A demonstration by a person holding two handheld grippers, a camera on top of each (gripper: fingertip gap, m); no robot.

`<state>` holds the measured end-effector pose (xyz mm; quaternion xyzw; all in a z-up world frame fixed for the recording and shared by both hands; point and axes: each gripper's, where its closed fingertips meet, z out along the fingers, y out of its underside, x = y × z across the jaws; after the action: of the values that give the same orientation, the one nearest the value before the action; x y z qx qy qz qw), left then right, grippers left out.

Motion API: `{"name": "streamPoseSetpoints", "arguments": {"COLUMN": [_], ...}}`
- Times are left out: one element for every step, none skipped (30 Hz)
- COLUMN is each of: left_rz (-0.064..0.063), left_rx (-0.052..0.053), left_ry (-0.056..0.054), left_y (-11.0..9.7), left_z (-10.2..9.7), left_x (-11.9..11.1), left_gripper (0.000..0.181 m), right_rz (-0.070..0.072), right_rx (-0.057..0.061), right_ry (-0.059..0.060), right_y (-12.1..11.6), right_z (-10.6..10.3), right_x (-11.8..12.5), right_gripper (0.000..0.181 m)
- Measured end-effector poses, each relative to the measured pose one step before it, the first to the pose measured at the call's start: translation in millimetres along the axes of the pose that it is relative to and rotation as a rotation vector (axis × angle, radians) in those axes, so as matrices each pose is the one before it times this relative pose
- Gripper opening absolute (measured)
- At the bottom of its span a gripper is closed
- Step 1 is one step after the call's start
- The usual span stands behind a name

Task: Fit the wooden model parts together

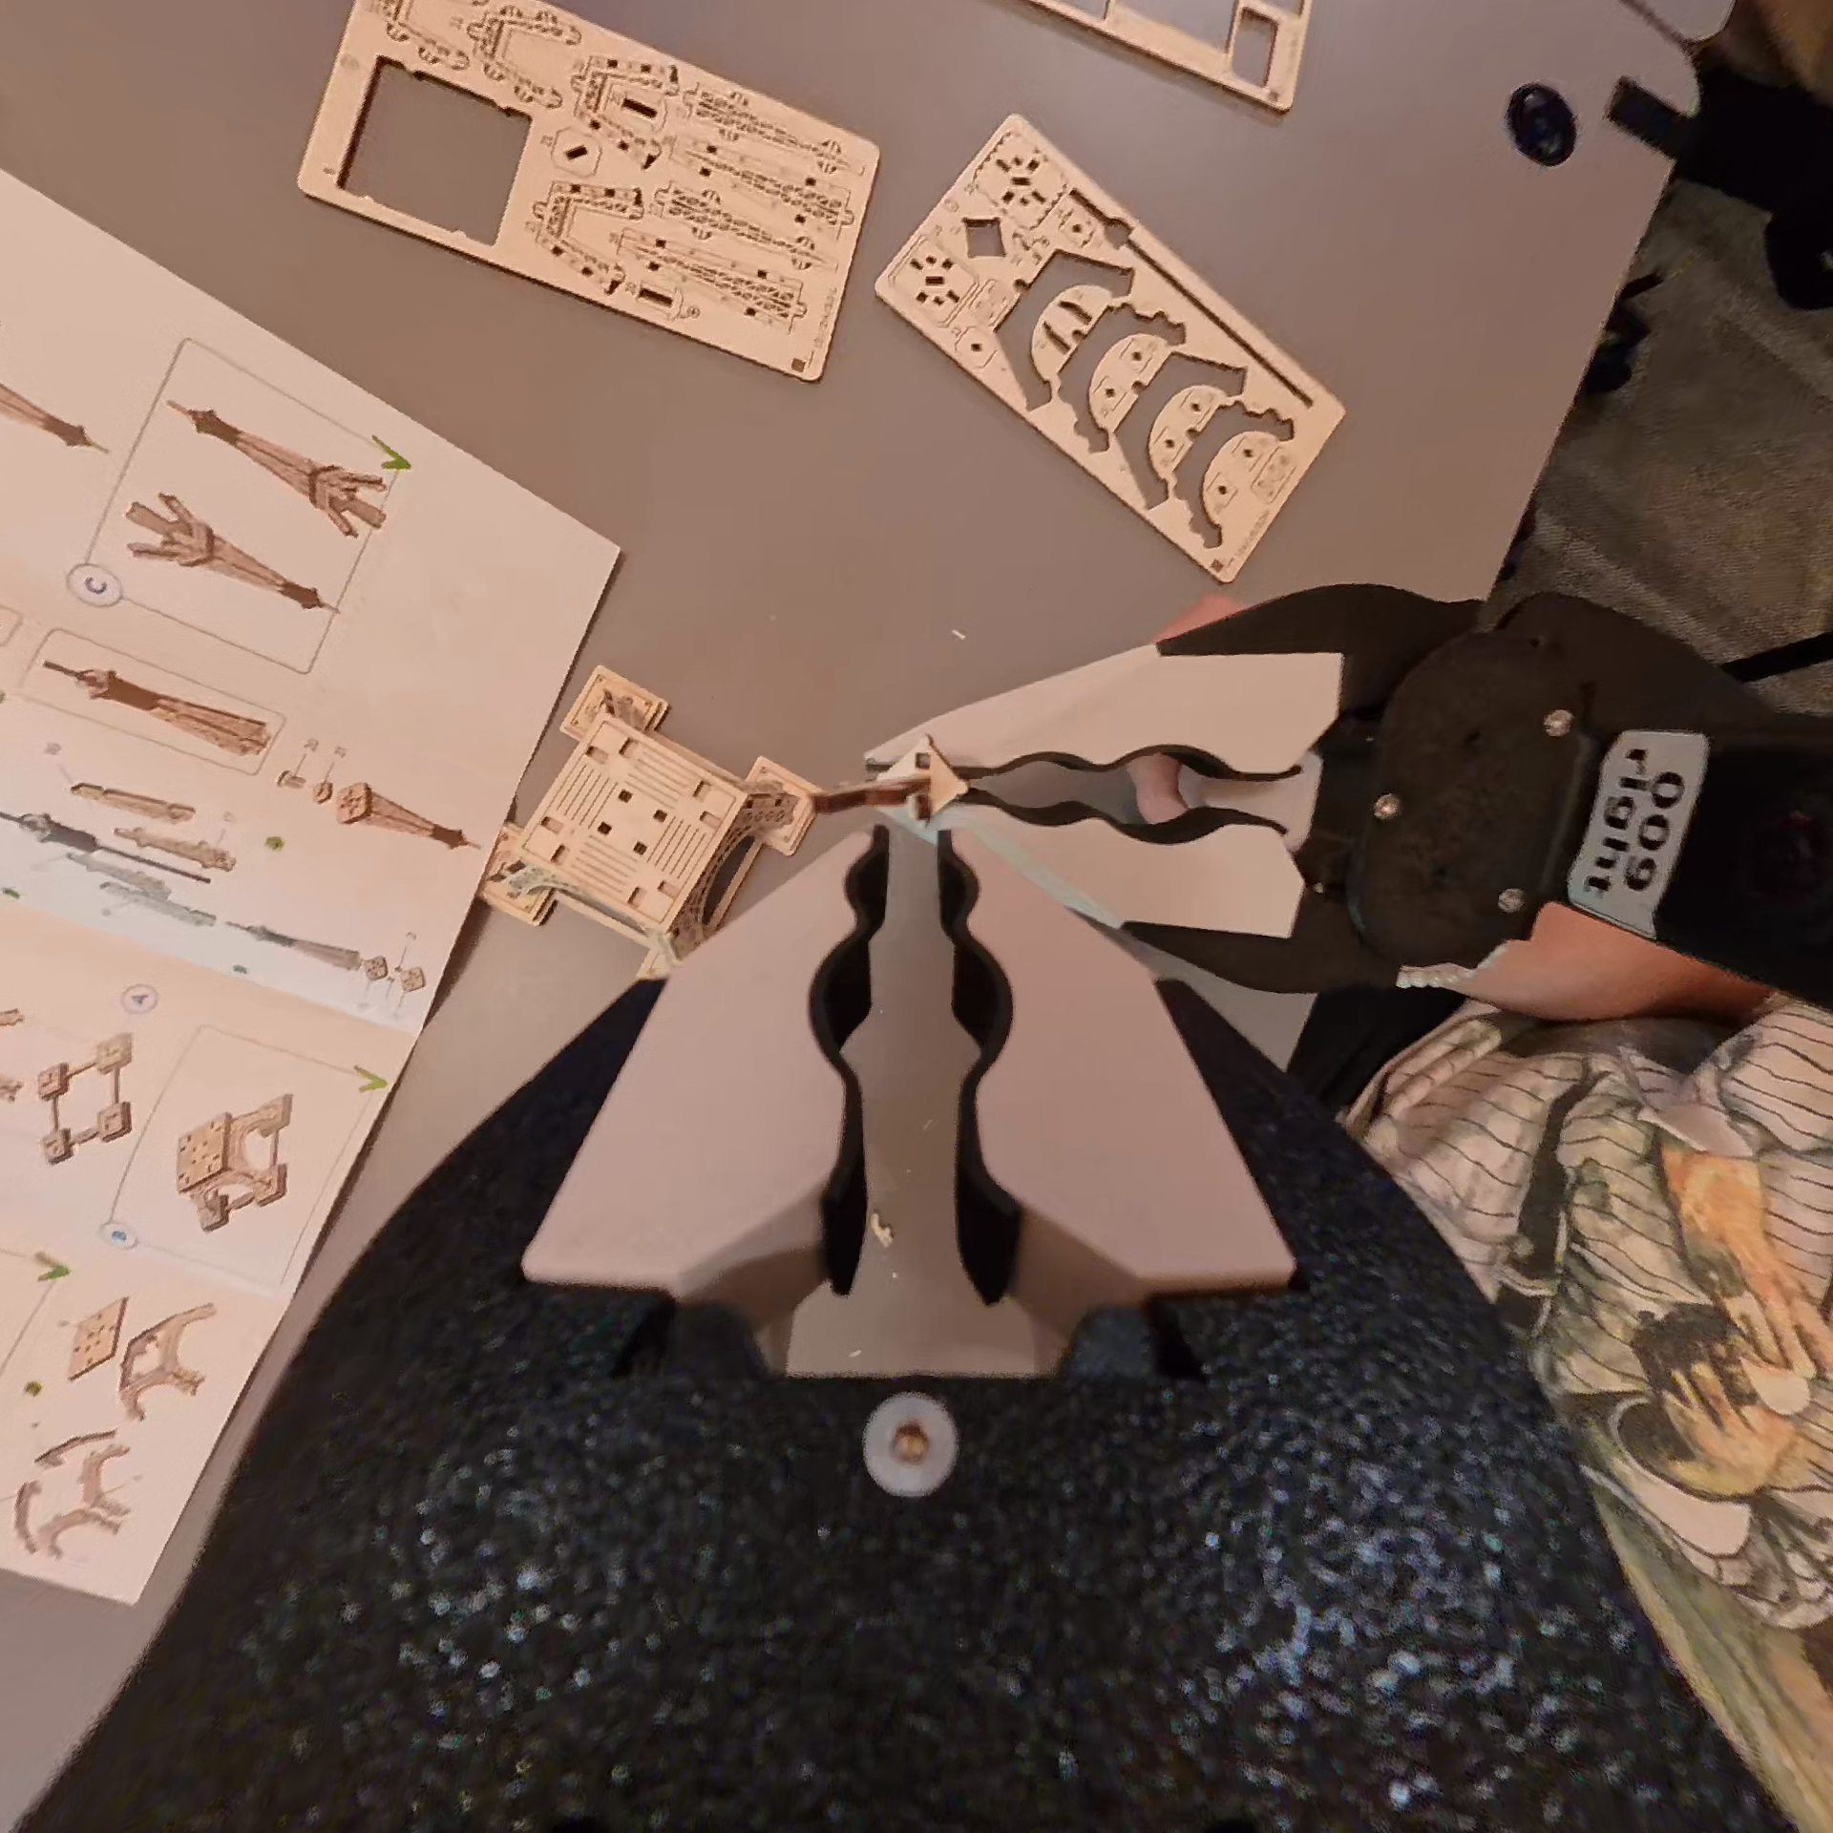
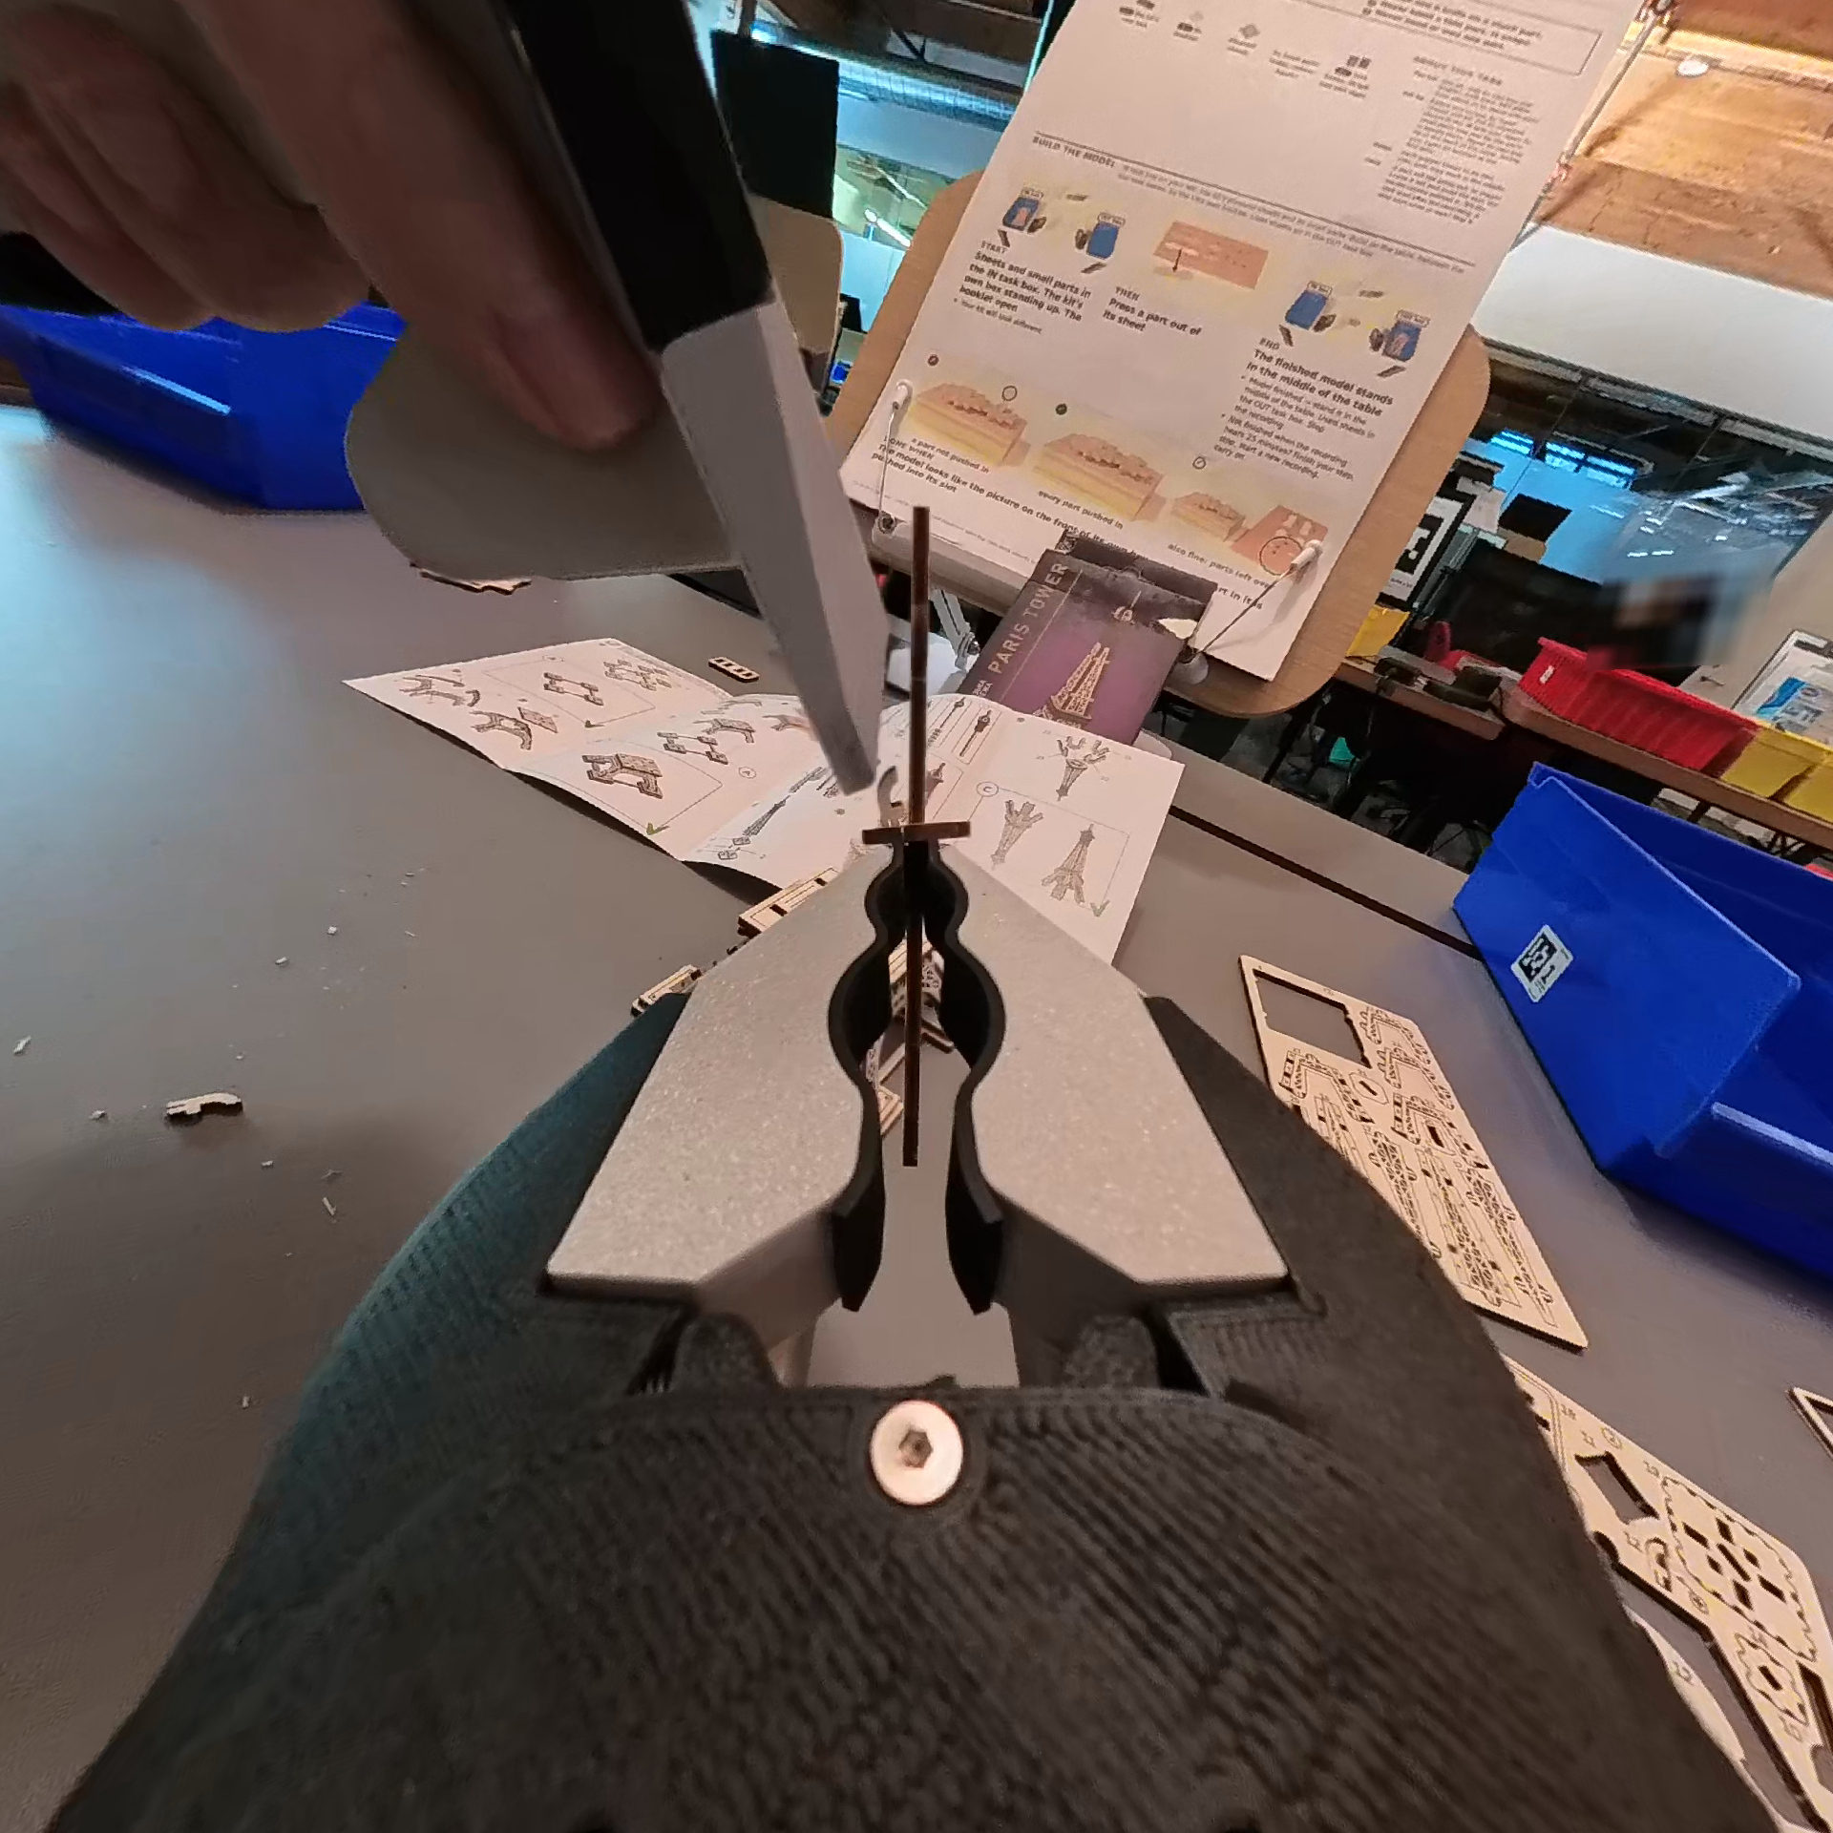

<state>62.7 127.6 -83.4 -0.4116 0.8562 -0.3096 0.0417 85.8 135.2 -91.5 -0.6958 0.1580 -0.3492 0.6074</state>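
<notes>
My right gripper (image 2: 913, 863) is shut on a thin dark wooden strip (image 2: 918, 645) that stands upright, edge-on, with a small cross piece (image 2: 915, 831) at the fingertips. In the left wrist view the right gripper (image 1: 908, 784) comes in from the right and holds that part (image 1: 861, 794) just above the partly built tower base (image 1: 635, 823) on the grey table (image 1: 794, 516). My left gripper (image 1: 911, 843) is narrowly open and empty, with its tips right beside the held part. It reaches down from the upper left in the right wrist view (image 2: 855, 769).
Punched wooden sheets (image 1: 595, 188) (image 1: 1111, 347) lie at the back; more sheets (image 2: 1389, 1141) lie to the right. A folded instruction sheet (image 1: 198, 694) is at the left. Blue bins (image 2: 1637, 992) (image 2: 198, 397), a clipboard stand (image 2: 1190, 347) and wood scraps (image 2: 203, 1104) are around. A person's hand (image 2: 298, 198) holds the left gripper. The tips of both grippers are at nearly the same place.
</notes>
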Motion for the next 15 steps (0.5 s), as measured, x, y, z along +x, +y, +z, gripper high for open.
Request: {"name": "streamPoseSetpoints", "arguments": {"left_rz": [0.0039, 0.002, -0.0043, -0.005, -0.003, -0.0022, 0.0005, 0.0016, 0.0024, 0.0027, 0.0009, 0.0024, 0.0014, 0.0014, 0.0039], "left_rx": [0.0053, 0.0117, 0.0126, 0.0049, -0.0019, -0.0021, 0.0033, 0.0071, 0.0042, 0.001, 0.0016, -0.0001, -0.0046, -0.0053, -0.0041], "left_ry": [-0.0071, 0.0119, 0.0123, 0.001, 0.0036, -0.0011, -0.0036, 0.0009, 0.0039, 0.0041, 0.0064, 0.0089, 0.0097, 0.0113, 0.0145], "left_y": [-0.3, -1.12, -1.3, -0.35, 0.61, 0.7, -0.24, -0.76, -0.73, -0.12, -0.27, -0.05, 0.37, 0.38, 0.09], "left_z": [0.29, 0.6, 0.79, 0.84, 1.15, 1.11, 0.77, 0.21, -0.24, -0.36, -0.48, -0.52, -0.74, -0.93, -1.02], "left_x": [-0.25, 2.26, 2.1, -0.07, 0.27, -0.38, -0.79, 0.08, 0.4, 0.29, 0.42, 0.44, 0.42, 0.39, 0.72], "left_gripper": [0.006, 0.004, 0.003, 0.003, 0.003, 0.002, 0.001, 0.0, 0.0, 0.0, 0.0, 0.0, 0.0, 0.0, 0.0], "right_rz": [0.0003, 0.0005, -0.0006, -0.0051, -0.0022, 0.0013, -0.0008, -0.0032, 0.0002, 0.0071, 0.0069, -0.0003, -0.0004, 0.0023, -0.0006], "right_rx": [0.003, 0.0027, 0.0011, 0.002, 0.0035, 0.0005, 0.0024, 0.0035, 0.004, 0.0042, 0.0048, 0.005, 0.0046, 0.0048, 0.007], "right_ry": [0.0051, -0.0019, 0.0003, 0.0058, 0.0007, -0.0026, 0.0005, 0.0037, 0.0015, -0.005, -0.0043, -0.0014, -0.004, -0.0052, -0.004], "right_y": [-0.52, -0.35, -0.33, -0.58, -0.62, -0.15, -0.52, -0.77, -0.46, -0.55, -0.62, -0.83, -0.78, -0.85, -1.12], "right_z": [-0.22, -0.03, 0.08, -0.26, -0.16, 0.18, -0.1, -0.31, -0.23, -0.17, -0.12, -0.37, -0.17, -0.02, -0.28], "right_x": [0.7, -0.25, -0.16, 0.5, -0.16, -0.72, -0.12, 0.51, 0.52, -0.04, -0.23, 0.12, -0.59, -0.77, -0.59], "right_gripper": [0.0, 0.0, 0.0, 0.0, 0.0, 0.0, 0.0, 0.0, 0.0, 0.0, 0.0, 0.0, 0.0, 0.0, 0.0]}}
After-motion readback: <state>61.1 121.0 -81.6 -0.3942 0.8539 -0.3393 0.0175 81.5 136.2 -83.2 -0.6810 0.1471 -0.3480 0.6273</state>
